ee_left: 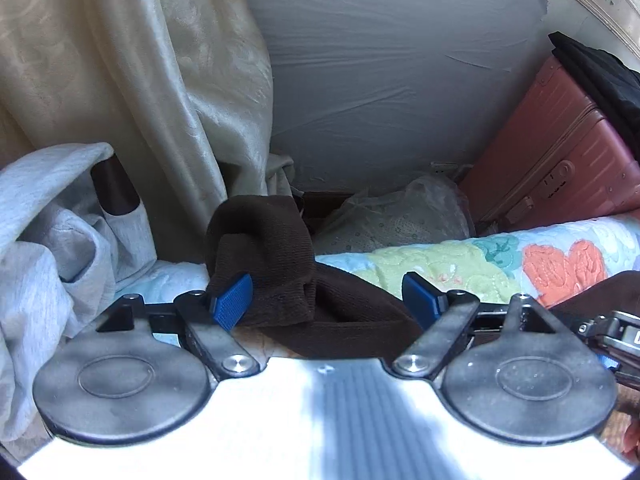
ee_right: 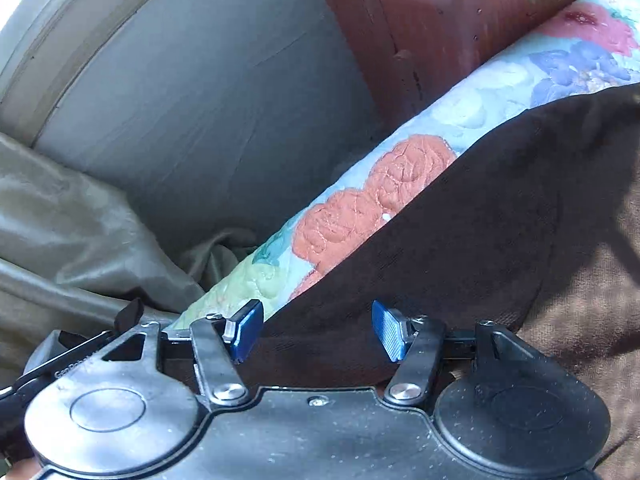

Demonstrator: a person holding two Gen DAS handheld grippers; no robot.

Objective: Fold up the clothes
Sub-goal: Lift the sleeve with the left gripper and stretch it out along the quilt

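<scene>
A dark brown knit garment [ee_left: 272, 256] lies on a floral quilt [ee_left: 460, 264], with a bunched part standing up between my left fingers. My left gripper [ee_left: 328, 300] is open, its blue pads [ee_left: 234, 300] wide apart on either side of the brown cloth. In the right wrist view the same brown garment [ee_right: 480, 232] spreads flat over the quilt [ee_right: 380, 184]. My right gripper [ee_right: 318, 330] is open just above the garment's edge, with its blue pads [ee_right: 248, 328] apart and nothing between them.
A grey sweatshirt [ee_left: 48, 248] lies heaped at the left. A beige curtain [ee_left: 132, 80] hangs behind it. A red suitcase [ee_left: 560, 152] with black cloth on top stands beyond the bed edge, next to a clear plastic bag [ee_left: 392, 212]. A grey wall [ee_left: 400, 60] is behind.
</scene>
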